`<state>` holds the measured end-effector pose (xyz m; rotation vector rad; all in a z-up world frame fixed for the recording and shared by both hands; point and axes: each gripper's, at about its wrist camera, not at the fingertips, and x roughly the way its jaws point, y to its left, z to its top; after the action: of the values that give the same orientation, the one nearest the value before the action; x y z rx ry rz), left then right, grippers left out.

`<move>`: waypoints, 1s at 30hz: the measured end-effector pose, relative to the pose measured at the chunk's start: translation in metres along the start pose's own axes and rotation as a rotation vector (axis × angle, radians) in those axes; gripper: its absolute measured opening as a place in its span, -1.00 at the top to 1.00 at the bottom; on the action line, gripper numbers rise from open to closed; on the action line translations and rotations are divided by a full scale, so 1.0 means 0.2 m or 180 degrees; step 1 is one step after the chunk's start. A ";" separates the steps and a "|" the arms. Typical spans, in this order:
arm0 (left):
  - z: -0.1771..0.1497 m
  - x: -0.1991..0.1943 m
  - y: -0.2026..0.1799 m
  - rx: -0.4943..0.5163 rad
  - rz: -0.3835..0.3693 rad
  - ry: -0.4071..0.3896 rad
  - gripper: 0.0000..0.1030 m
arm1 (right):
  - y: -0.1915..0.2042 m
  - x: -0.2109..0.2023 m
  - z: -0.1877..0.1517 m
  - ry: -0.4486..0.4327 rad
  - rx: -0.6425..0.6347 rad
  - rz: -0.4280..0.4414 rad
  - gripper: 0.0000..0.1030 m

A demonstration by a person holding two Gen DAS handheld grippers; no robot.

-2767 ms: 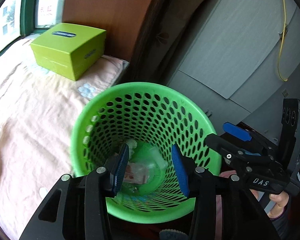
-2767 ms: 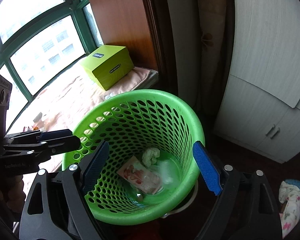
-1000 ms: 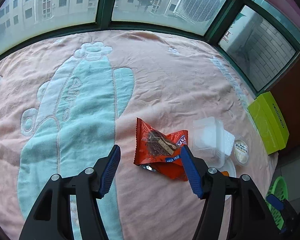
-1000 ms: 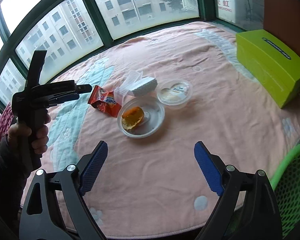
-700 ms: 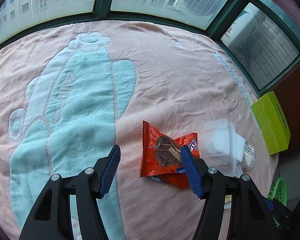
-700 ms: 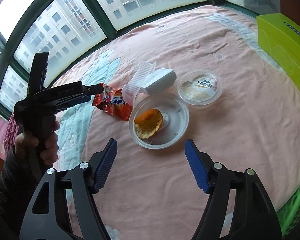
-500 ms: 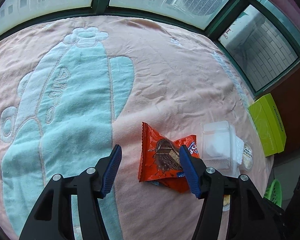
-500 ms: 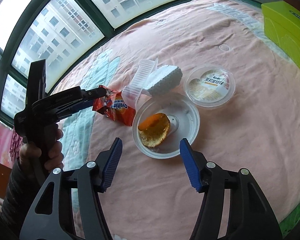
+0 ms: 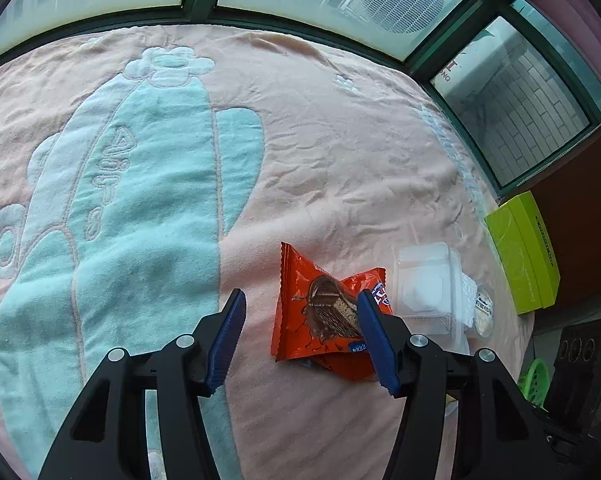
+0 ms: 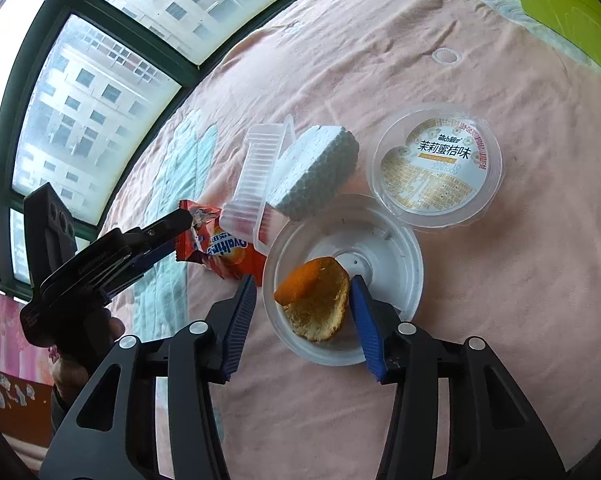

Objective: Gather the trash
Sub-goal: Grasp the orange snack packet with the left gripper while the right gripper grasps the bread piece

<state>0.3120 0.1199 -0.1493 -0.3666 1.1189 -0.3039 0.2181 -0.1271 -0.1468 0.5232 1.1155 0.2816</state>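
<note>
A pink blanket [image 9: 340,140] fills both views, and all the trash on it is uncollected: the clear round lid [image 10: 342,284] with orange peel [image 10: 314,304], the labelled cup [image 10: 438,164], the foam block [image 10: 314,168] and the orange wrapper [image 9: 320,312]. The right claw [image 10: 302,324], which has just been closing, straddles the peel at lower centre without pinching it. The left claw [image 9: 300,336] hangs unclenched over the wrapper. The green basket [image 9: 534,378] is a cut-off sliver at lower right.

The orange snack wrapper [image 10: 224,254] reads "Ovaltine"; the round lid [image 10: 440,168] bears "茉莉蜜桔味".
</note>
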 end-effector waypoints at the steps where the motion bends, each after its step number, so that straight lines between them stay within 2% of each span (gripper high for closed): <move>1: 0.00 0.00 0.00 0.0006 -0.0003 0.0008 -0.08 | 0.00 0.00 0.00 -0.0025 -0.0013 -0.0038 0.21; 6: -0.01 0.02 -0.01 0.0032 -0.0045 0.0013 -0.07 | 0.01 -0.02 -0.02 -0.0097 -0.0070 -0.0074 0.47; 9: -0.02 0.03 -0.02 0.0032 -0.0150 0.0033 0.27 | 0.01 -0.04 -0.04 -0.0162 -0.0116 -0.0083 0.55; 11: -0.02 0.02 -0.02 0.0058 -0.0131 -0.0001 0.36 | 0.02 -0.06 -0.04 -0.0200 -0.0158 -0.0087 0.59; 13: -0.03 0.01 -0.03 0.0083 -0.0116 -0.0032 0.70 | 0.04 -0.09 -0.05 -0.0257 -0.0216 -0.0089 0.61; 15: -0.04 -0.01 -0.02 0.0063 -0.0116 -0.0053 0.85 | 0.05 -0.11 -0.06 -0.0301 -0.0250 -0.0077 0.62; 21: -0.07 -0.10 0.00 -0.0012 -0.0075 -0.0161 0.92 | 0.07 -0.19 -0.11 -0.0379 -0.0346 -0.0017 0.63; 30: -0.13 -0.40 -0.07 0.0020 -0.0145 -0.0485 0.94 | 0.09 -0.36 -0.16 -0.0518 -0.0462 0.0024 0.63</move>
<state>0.2546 0.1371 -0.0893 -0.4034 0.9610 -0.3144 0.1596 -0.1374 -0.0926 0.4138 0.9277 0.3185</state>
